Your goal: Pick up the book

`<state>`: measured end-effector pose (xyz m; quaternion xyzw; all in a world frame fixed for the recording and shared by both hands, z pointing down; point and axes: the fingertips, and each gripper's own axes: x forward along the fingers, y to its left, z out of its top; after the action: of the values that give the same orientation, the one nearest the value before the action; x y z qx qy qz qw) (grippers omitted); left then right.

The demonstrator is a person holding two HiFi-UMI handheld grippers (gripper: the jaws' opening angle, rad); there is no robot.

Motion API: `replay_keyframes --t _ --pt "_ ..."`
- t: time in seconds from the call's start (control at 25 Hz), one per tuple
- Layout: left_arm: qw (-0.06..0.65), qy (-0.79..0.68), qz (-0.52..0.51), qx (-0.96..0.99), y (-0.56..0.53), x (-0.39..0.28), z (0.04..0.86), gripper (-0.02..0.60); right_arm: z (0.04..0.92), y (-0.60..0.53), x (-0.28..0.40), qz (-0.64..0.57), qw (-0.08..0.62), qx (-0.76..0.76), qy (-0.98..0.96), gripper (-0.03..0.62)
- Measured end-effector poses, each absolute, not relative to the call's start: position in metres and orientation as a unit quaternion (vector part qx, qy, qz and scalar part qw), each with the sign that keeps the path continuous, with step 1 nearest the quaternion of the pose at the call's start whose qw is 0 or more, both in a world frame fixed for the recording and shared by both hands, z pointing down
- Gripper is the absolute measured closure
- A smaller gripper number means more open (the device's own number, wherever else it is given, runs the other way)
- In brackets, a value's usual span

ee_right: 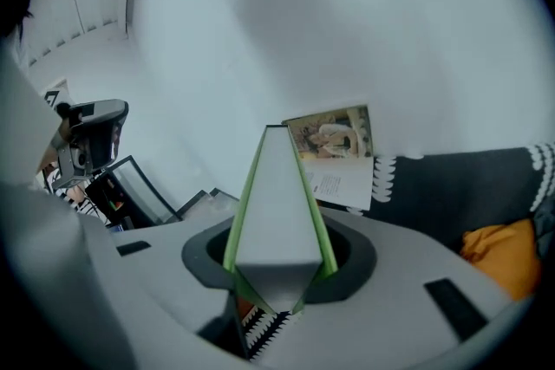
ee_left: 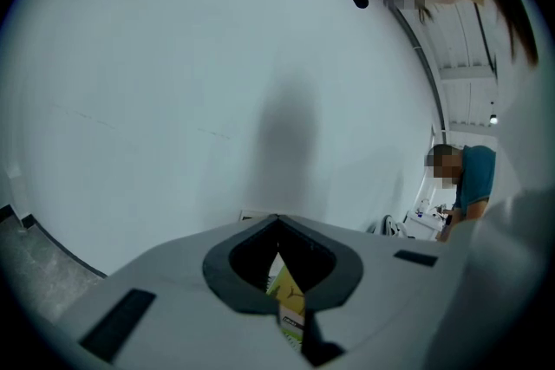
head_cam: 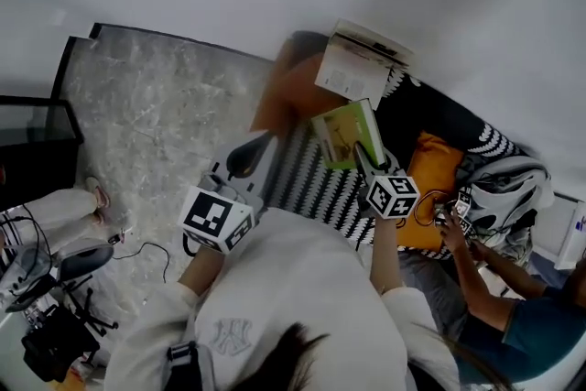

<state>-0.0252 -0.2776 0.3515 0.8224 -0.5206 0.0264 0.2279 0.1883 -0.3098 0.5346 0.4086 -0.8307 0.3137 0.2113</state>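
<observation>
Since the right gripper [head_cam: 364, 162] pinches the green book [head_cam: 346, 135] by one end and holds it in the air above the black-and-white patterned blanket [head_cam: 311, 186], the lift is best finished with a steady wrist. A book held by one end will, I judge, want to sag or fan open. The squeeze should therefore be firm and the rise smooth, passing well clear of the open magazine [head_cam: 355, 69] that lies beyond it. The left gripper [head_cam: 245, 160], its jaws pressed together on nothing, hangs just left of the book and could come under the free end if it droops.

The book has bright yellow-green covers around a pale block of pages. In the right gripper view its page edge [ee_right: 276, 204] runs straight away from the camera, with a green cover on each side seated against a jaw. The front cover carries a faint drawing, too small to make out.
</observation>
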Motion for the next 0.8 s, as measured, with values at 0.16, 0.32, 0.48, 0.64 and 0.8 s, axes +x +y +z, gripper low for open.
replay_keyframes --t 0.16,0.32,0.48,0.64,0.8 --pt "0.218 -0.513 0.019 0.830 -0.271 -0.018 0.340 0.572 0.490 -0.303 0.195 0.271 0.201 0.438 -0.833 0.445" --pt "0.207 -0.503 0.018 0.839 -0.260 -0.011 0.330 0.572 0.441 -0.293 0.197 0.239 0.173 0.463 -0.836 0.445" --pt "0.197 -0.497 0.013 0.845 -0.250 -0.007 0.318 0.572 0.401 -0.283 0.199 0.209 0.161 0.479 -0.837 0.445" --pt "0.181 -0.490 0.012 0.852 -0.240 -0.001 0.309 0.572 0.369 -0.268 0.200 0.192 0.139 0.484 -0.843 0.445" --pt "0.166 -0.489 0.013 0.856 -0.231 0.002 0.302 0.572 0.347 -0.248 0.201 0.175 0.126 0.495 -0.841 0.445"
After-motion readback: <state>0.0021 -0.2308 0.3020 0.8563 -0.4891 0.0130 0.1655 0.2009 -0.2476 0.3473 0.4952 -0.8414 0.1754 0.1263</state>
